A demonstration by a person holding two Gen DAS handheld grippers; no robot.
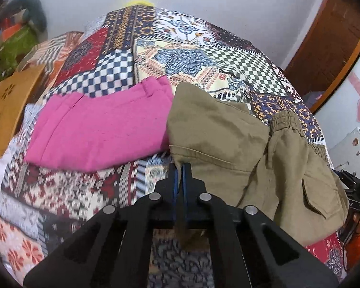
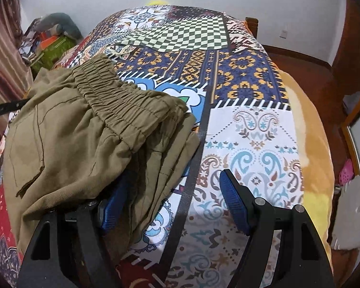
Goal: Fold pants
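Observation:
Khaki pants (image 1: 228, 144) with an elastic waistband (image 2: 112, 100) lie bunched on the patchwork bed cover (image 1: 192, 55). My left gripper (image 1: 180, 168) is shut on the near left edge of the khaki cloth, and a strip of it runs back between the blue pads. My right gripper (image 2: 175, 177) stands open at the right side of the khaki pants (image 2: 72, 132). Cloth drapes over its left finger (image 2: 112, 206), and its right finger (image 2: 232, 199) hangs free above the cover (image 2: 252, 132). Pink pants (image 1: 103, 124) lie folded to the left of the khaki pair.
A carved wooden seat (image 1: 9, 105) stands left of the bed, with a pile of bags and clothes (image 1: 12, 48) behind it. A yellow blanket (image 2: 312, 144) lines the bed's right side, above the wooden floor (image 2: 312, 72). A wooden door (image 1: 328, 48) is at the right.

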